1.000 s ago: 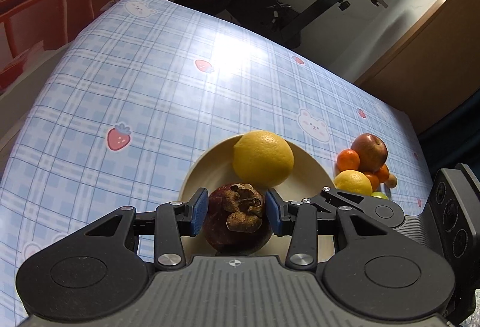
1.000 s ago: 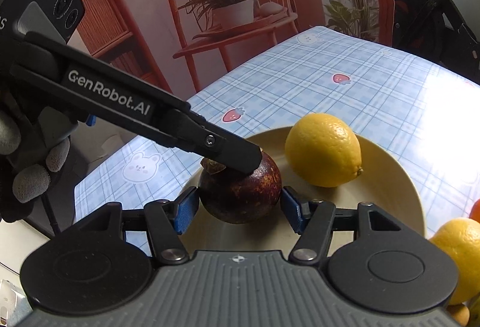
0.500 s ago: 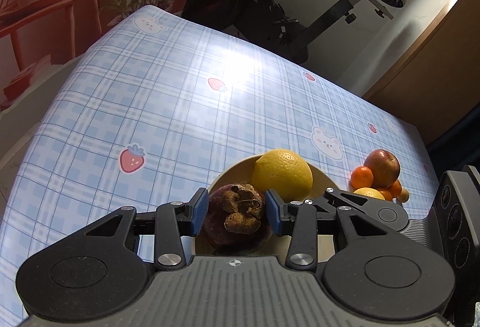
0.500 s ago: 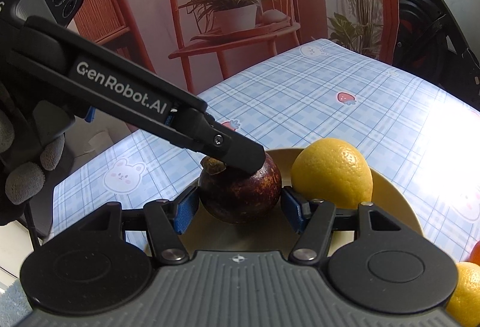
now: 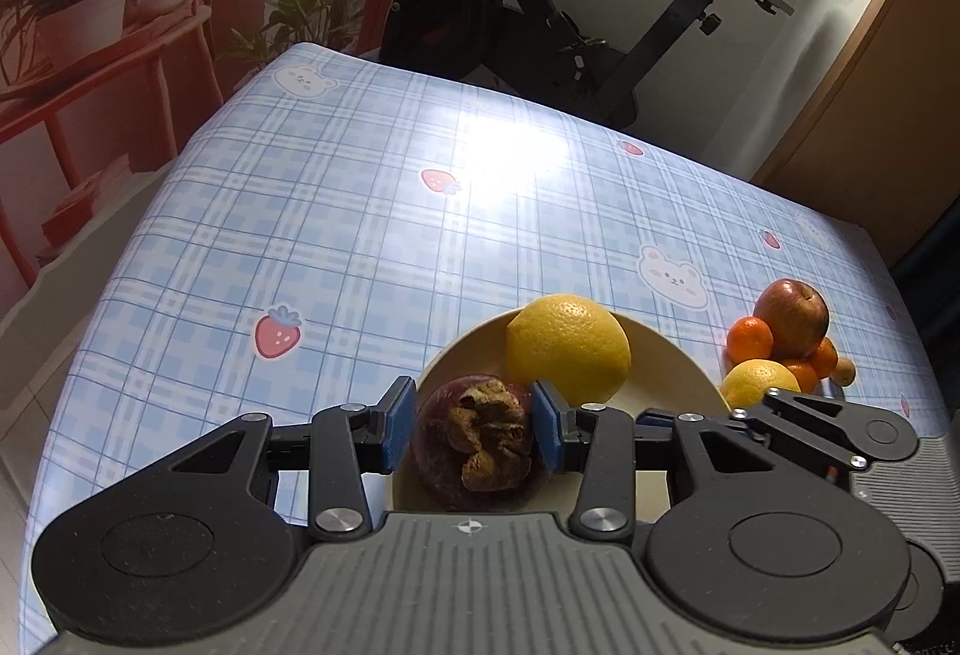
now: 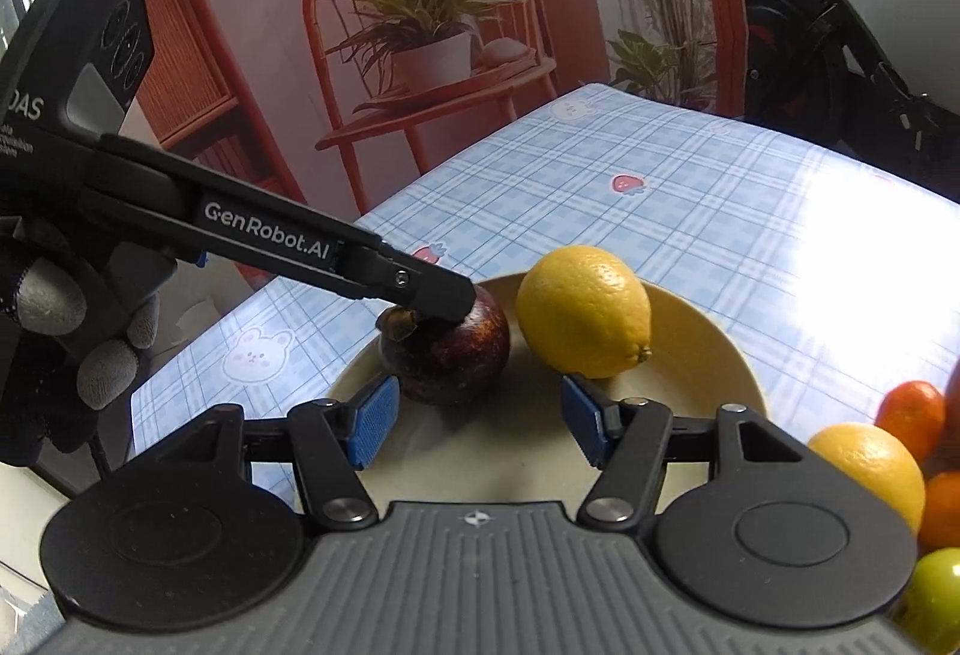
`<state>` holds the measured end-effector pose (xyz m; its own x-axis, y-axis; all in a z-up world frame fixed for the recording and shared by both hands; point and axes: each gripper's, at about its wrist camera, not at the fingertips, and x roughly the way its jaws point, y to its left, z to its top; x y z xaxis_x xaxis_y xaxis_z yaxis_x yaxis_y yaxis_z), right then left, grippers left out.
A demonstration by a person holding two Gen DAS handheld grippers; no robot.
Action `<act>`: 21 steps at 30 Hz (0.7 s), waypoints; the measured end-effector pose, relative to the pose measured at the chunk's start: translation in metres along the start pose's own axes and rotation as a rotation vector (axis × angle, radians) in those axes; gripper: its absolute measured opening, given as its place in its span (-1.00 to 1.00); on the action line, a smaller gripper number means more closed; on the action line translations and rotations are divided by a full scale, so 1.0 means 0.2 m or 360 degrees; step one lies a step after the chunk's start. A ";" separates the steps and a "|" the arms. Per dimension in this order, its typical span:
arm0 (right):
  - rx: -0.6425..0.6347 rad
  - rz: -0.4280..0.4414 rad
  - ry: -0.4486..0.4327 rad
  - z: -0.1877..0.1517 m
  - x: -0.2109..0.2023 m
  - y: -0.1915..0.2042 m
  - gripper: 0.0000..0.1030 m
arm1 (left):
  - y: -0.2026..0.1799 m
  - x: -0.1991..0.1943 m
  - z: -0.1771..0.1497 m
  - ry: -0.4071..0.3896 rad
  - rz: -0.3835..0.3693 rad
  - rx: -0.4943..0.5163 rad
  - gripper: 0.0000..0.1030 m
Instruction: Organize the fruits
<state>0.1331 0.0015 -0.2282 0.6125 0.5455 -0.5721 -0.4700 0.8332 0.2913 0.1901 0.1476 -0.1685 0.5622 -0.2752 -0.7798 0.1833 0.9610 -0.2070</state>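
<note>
Your left gripper [image 5: 473,430] jaws clamp the mangosteen [image 5: 474,445] on the plate [image 6: 708,331]; your right gripper [image 6: 474,424] jaws stand wide and empty, just short of it.

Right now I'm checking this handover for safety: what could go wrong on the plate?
The left gripper pinches the round mangosteen only at its sides; it might slip and roll. The lemon sits close beside it on the plate, so a nudge may send it off. The open right gripper is near enough to clip either.

glossy tablecloth [image 5: 360,211], dimpled lemon [image 5: 567,346], perhaps ceramic plate [image 6: 708,349]
</note>
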 end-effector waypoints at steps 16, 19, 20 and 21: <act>0.0178 -0.0475 -0.0317 -0.28 -0.64 -0.37 0.23 | -0.45 -0.12 -0.01 -0.0298 0.0095 0.0235 -0.14; 0.0220 -0.0529 -0.0317 -0.35 -0.72 -0.45 0.23 | -0.58 -0.10 -0.04 -0.0332 0.0054 0.0301 -0.14; 0.0235 -0.0551 -0.0325 -0.37 -0.76 -0.47 0.23 | -0.62 -0.09 -0.04 -0.0337 0.0031 0.0313 -0.14; 0.0248 -0.0567 -0.0332 -0.38 -0.78 -0.50 0.23 | -0.64 -0.08 -0.04 -0.0339 0.0009 0.0318 -0.14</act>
<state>0.0354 -0.1731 -0.2269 0.8417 0.2149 -0.4953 -0.1146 0.9676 0.2252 0.1508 0.0281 -0.1352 0.7166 -0.2896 -0.6345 0.3229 0.9441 -0.0662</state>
